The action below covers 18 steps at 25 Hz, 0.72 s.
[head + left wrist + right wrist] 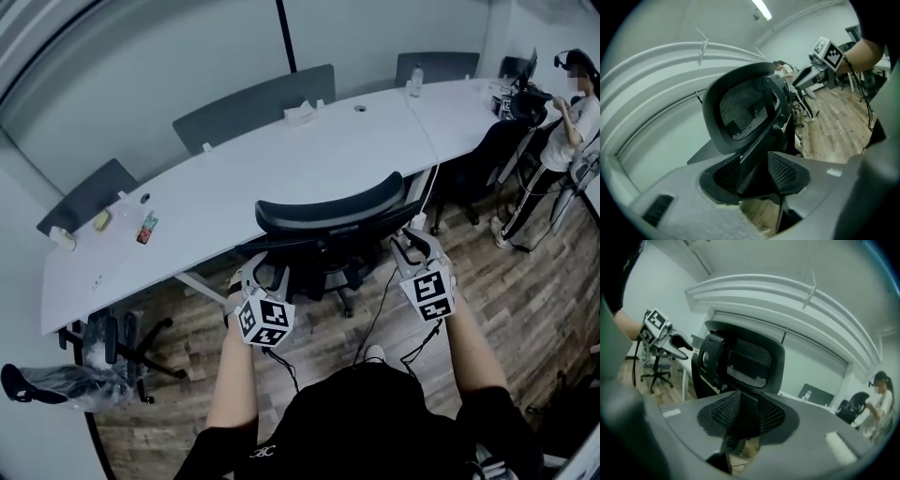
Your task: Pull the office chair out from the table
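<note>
Chair (328,214) sits centre frame, seat close against the table (281,159). Left gripper (259,277) and right gripper (413,249) hover either side of its back, jaws partly apart, nothing held. Reach step, I reckon: next, clamp the back's edges, then draw it straight toward the lower edge.

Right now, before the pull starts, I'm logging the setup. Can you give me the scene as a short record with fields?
chair: black office chair, pushed up against the white table
left tongs: beside the chair's back on the left, jaws apart, gripping nothing
right tongs: beside the chair's back on the right, jaws apart, gripping nothing
bystander: person standing by the table's far right end
status: chair not yet pulled out
</note>
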Each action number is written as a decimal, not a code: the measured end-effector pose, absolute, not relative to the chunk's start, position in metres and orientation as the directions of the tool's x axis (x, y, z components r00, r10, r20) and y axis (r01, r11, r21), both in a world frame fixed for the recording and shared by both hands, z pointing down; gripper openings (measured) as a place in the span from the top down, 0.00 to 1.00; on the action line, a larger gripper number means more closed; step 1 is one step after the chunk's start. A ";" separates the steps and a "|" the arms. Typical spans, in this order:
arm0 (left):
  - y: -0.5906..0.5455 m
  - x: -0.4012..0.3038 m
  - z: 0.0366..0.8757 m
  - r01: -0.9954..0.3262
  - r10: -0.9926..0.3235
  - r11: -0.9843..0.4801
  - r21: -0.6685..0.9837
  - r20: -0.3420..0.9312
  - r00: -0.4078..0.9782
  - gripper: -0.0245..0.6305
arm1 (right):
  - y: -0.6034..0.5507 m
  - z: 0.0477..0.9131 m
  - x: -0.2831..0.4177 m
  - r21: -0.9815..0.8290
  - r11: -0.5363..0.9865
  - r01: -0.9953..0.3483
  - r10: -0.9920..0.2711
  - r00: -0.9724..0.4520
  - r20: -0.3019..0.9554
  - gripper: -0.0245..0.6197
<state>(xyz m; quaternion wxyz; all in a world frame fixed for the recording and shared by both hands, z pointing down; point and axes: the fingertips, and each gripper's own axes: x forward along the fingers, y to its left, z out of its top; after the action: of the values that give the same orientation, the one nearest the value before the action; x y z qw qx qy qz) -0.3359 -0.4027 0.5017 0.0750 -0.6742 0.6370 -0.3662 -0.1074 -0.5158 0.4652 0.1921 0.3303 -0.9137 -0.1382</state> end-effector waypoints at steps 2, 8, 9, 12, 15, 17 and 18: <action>-0.410 -0.346 0.505 -0.776 -0.900 -0.201 -0.598 0.426 -0.095 0.61 | -0.529 0.467 -0.111 0.457 0.760 -0.462 -0.617 -0.735 0.281 0.70; -0.427 -0.375 0.519 -0.714 -0.853 -0.276 -0.643 0.507 -0.126 0.45 | -0.567 0.495 -0.118 0.620 0.759 -0.198 -0.539 -0.725 0.428 0.47; -0.429 -0.378 0.523 -0.713 -0.844 -0.286 -0.641 0.520 -0.130 0.44 | -0.572 0.500 -0.118 0.640 0.751 -0.165 -0.538 -0.714 0.447 0.45; -0.432 -0.388 0.535 -0.698 -0.813 -0.311 -0.645 0.561 -0.157 0.43 | -0.588 0.517 -0.119 0.670 0.736 -0.097 -0.540 -0.681 0.494 0.43; -0.437 -0.394 0.544 -0.701 -0.800 -0.307 -0.644 0.574 -0.177 0.44 | -0.602 0.529 -0.116 0.687 0.724 -0.059 -0.554 -0.642 0.529 0.42; -0.442 -0.399 0.547 -0.706 -0.804 -0.279 -0.651 0.560 -0.199 0.44 | -0.611 0.535 -0.115 0.706 0.706 -0.052 -0.575 -0.624 0.529 0.42; -0.444 -0.401 0.547 -0.703 -0.806 -0.264 -0.661 0.551 -0.215 0.45 | -0.615 0.537 -0.115 0.719 0.692 -0.054 -0.589 -0.618 0.520 0.43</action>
<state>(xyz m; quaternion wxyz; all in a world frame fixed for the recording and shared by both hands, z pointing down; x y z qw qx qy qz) -0.4015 -0.4443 0.5468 0.0526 -0.6243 0.6042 -0.4924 -0.1150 -0.6150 0.5368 0.3917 0.1932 -0.8323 -0.3412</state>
